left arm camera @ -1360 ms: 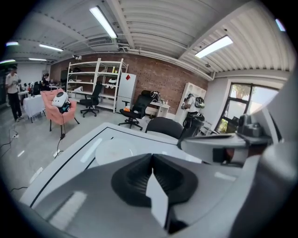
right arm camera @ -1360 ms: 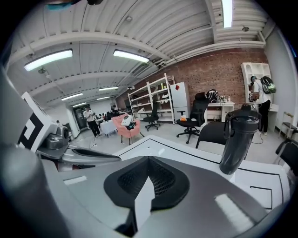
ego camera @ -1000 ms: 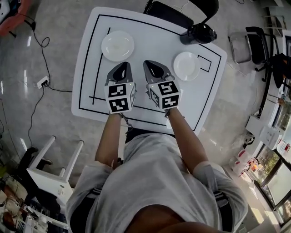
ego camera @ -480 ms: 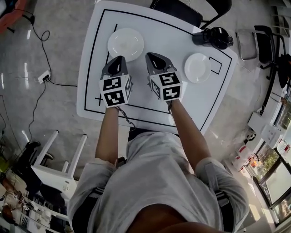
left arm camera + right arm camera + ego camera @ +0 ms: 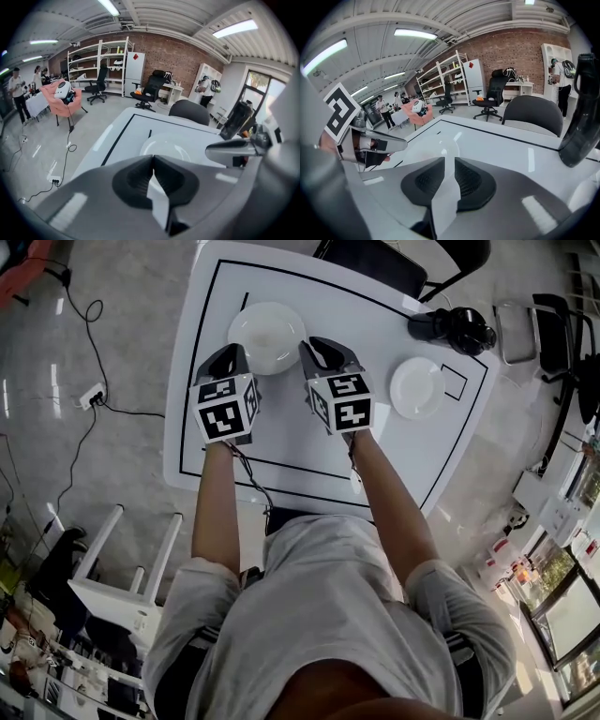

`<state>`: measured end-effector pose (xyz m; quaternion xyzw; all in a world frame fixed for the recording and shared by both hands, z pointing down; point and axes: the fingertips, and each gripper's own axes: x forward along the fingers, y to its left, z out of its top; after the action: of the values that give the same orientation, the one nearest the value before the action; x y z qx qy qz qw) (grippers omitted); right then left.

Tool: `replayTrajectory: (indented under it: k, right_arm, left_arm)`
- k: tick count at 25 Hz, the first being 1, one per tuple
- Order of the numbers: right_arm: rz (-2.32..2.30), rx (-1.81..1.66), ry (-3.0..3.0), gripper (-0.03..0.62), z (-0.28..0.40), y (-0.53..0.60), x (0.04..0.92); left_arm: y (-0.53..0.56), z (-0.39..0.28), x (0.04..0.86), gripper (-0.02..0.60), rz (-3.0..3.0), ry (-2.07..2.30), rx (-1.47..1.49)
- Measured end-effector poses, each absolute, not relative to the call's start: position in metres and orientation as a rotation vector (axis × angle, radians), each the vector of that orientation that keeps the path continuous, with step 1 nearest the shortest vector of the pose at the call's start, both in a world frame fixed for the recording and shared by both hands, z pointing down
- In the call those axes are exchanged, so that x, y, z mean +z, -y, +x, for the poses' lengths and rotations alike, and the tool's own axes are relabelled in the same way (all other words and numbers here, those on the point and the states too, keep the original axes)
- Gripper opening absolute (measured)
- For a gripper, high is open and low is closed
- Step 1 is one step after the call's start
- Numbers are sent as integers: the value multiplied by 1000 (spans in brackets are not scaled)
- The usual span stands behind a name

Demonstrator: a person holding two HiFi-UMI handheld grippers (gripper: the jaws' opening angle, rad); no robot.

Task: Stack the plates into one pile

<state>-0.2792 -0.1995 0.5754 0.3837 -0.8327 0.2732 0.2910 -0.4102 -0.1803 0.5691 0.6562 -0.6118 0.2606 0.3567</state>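
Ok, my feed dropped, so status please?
Left gripper shut, empty; right gripper opening, empty. Both flank big plate; small plate apart, unstacked. Nothing in the way.

large plate (image 5: 267, 337): glossy, smooth | table (image 5: 309, 442): smooth, slightly glossy

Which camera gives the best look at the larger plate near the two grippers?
The head view: the larger plate shows from above, nearly whole. The left gripper view has it foreshortened, with its near edge cut off. The right gripper view shows only a pale, washed-out part.
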Motion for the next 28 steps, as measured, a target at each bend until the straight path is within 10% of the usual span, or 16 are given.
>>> replayTrajectory:
  k: [5,28]
  right_arm:
    - [972,832,2202,129,-285,199,590]
    - [1060,990,2102,75,-274,202,607]
  left_arm:
    - [179,-421,589,127,1622,1519,708]
    - [177,-409,609,87,1533,1412,537]
